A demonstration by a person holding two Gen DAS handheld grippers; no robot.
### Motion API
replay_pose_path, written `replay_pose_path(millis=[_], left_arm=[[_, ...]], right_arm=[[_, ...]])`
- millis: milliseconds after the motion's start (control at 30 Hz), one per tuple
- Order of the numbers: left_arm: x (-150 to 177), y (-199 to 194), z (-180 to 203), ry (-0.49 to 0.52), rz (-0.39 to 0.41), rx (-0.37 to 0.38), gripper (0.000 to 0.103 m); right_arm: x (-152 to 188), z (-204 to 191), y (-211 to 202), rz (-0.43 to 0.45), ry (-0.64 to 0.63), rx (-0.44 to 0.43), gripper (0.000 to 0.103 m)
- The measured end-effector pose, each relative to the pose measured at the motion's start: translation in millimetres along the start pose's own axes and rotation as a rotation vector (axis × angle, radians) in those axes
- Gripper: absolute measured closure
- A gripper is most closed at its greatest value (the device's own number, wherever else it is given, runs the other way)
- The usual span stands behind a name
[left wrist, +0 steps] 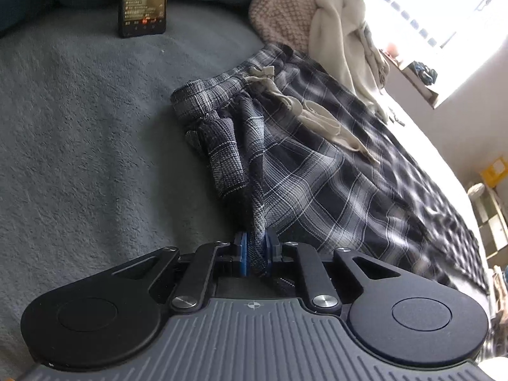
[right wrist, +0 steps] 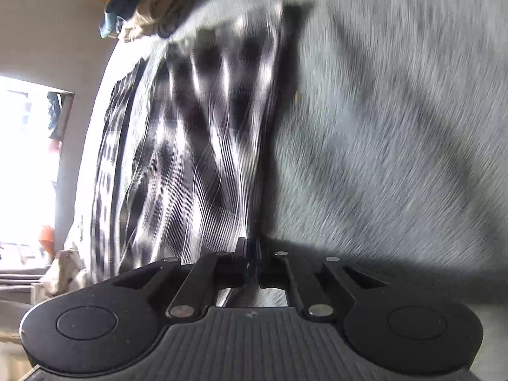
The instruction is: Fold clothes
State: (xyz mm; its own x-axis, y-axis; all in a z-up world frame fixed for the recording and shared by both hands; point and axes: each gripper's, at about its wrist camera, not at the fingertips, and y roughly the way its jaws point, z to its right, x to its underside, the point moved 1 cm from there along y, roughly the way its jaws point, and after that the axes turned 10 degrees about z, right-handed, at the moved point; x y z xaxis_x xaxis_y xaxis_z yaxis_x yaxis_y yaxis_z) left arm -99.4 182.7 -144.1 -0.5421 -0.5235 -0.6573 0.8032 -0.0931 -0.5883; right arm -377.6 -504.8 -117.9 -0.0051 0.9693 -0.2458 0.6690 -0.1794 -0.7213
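Observation:
Dark plaid trousers (left wrist: 317, 171) with a beige drawstring (left wrist: 304, 111) lie across the grey blanket (left wrist: 79, 143) in the left wrist view, waistband toward the far side. My left gripper (left wrist: 256, 254) is shut on a bunched fold of the plaid cloth near the waist. In the right wrist view the same plaid trousers (right wrist: 197, 133) are stretched out and blurred by motion. My right gripper (right wrist: 252, 250) is shut on their edge, just above the blanket (right wrist: 397, 127).
A phone (left wrist: 143, 0) with a lit screen leans upright at the far side of the bed. A cream garment (left wrist: 346, 44) and a pink knit (left wrist: 282, 16) are piled beyond the trousers. A bright window (left wrist: 444, 6) lies to the right.

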Motion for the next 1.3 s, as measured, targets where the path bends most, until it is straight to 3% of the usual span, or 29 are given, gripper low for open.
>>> replay_pose_path(millis=[100,233,333,433,567,667,733,867,1000,1200,1300], left_arm=[[0.4,-3.2,-2.1,0.007,-0.006,-0.005,0.085],[-2.9,-14.0,-0.9,0.075,-0.011,-0.016,0.074],[-7.6,-27.2,0.1,0.132,0.006,-0.059,0.072],[-13.4,-40.2,-5.4,0.148,0.029,-0.106,0.072],[-20.4,-44.3,-5.8,0.143,0.051,-0.134,0.072],[-24.6,-43.8,0.1,0.154,0.059,-0.14,0.072],[-27.1,-43.3,4.8,0.163,0.064,-0.141,0.072],[-26.3,-40.0,21.0,0.198,0.065,-0.124,0.072],[-23.2,-37.1,31.4,0.217,0.055,-0.12,0.071],[-22.5,-26.4,49.6,0.248,0.048,-0.114,0.071],[-21.6,-16.7,66.9,0.286,0.067,-0.073,0.071]], right_arm=[[-18.4,-9.6,-21.3,0.093,-0.069,0.045,0.087],[-43.3,-38.2,-32.7,0.182,-0.189,0.055,0.083],[-57.1,-62.6,-31.6,0.216,-0.266,0.05,0.081],[-73.8,-86.0,-13.9,0.233,-0.342,0.06,0.073],[-100.7,-113.8,17.2,0.288,-0.45,0.07,0.071],[-124.4,-133.1,49.5,0.331,-0.499,0.05,0.055],[-137.3,-142.9,71.6,0.302,-0.503,0.02,0.046],[-146.4,-158.5,110.5,0.249,-0.583,0.051,0.04],[-157.9,-154.4,135.3,0.227,-0.566,0.077,0.032],[-161.8,-147.6,150.3,0.214,-0.567,0.074,0.032],[-160.0,-145.5,151.1,0.215,-0.579,0.072,0.042]])
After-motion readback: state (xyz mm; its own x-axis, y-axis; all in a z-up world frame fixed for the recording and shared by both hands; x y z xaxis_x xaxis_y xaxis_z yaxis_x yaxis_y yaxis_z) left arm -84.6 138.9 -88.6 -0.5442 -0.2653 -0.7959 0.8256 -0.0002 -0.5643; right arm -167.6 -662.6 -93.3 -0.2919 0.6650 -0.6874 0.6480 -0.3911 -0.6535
